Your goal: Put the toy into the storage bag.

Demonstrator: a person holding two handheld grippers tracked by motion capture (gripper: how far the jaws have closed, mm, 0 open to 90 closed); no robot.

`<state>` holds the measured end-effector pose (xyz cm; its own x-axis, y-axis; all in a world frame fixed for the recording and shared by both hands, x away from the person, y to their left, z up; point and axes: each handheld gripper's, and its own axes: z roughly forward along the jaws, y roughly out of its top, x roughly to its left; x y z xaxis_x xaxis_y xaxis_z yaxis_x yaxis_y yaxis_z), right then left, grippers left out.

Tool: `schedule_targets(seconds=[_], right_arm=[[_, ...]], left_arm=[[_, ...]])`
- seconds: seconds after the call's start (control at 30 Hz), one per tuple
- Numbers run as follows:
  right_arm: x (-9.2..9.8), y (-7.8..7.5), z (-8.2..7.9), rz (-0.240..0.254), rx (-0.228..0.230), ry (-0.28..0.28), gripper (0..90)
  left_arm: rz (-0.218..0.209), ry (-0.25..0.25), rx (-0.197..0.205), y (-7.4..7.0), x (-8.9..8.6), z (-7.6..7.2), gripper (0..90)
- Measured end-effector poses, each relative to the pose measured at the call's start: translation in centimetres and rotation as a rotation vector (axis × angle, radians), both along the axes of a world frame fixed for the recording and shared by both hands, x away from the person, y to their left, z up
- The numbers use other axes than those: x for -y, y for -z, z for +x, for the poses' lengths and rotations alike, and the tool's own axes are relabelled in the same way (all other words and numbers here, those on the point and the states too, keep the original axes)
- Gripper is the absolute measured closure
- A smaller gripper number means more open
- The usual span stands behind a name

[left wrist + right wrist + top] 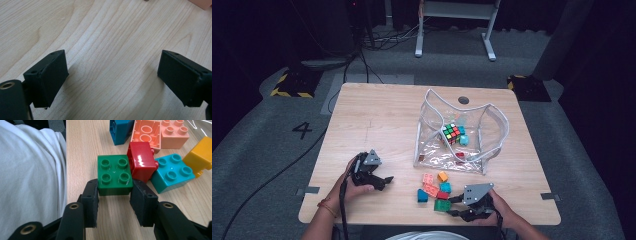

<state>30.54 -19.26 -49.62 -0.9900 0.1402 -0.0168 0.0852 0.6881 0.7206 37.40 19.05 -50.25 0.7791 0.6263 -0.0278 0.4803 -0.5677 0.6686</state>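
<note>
The green brick [114, 175] sits near the surface's [377, 120] near edge, touching the red brick [141, 162], with the right hand-held gripper [113, 200] pinching its two sides. I'd lift it straight up so the red neighbour isn't dragged. The left hand-held gripper [112, 77] rests spread over bare wood. No brand or writing is legible on any brick.

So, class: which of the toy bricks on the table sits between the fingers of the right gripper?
The green brick, studs up, with the right gripper closed against its two sides. The red brick touches it, while the turquoise, orange, pink and blue bricks lie farther off.
</note>
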Motion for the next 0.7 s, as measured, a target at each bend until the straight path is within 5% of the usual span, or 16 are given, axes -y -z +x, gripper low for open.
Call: schedule_targets(seconds=[0.33, 0.7], right_arm=[[2.1, -0.1, 0.5, -0.002, 0.002, -0.025, 59.5], [7.5, -0.3, 1.8, -0.017, 0.006, 0.118, 59.6]], left_arm=[[-0.002, 0.001, -0.002, 0.0, 0.0, 0.0, 9.5], [-0.003, 0.000, -0.003, 0.0, 0.0, 0.0, 9.5]])
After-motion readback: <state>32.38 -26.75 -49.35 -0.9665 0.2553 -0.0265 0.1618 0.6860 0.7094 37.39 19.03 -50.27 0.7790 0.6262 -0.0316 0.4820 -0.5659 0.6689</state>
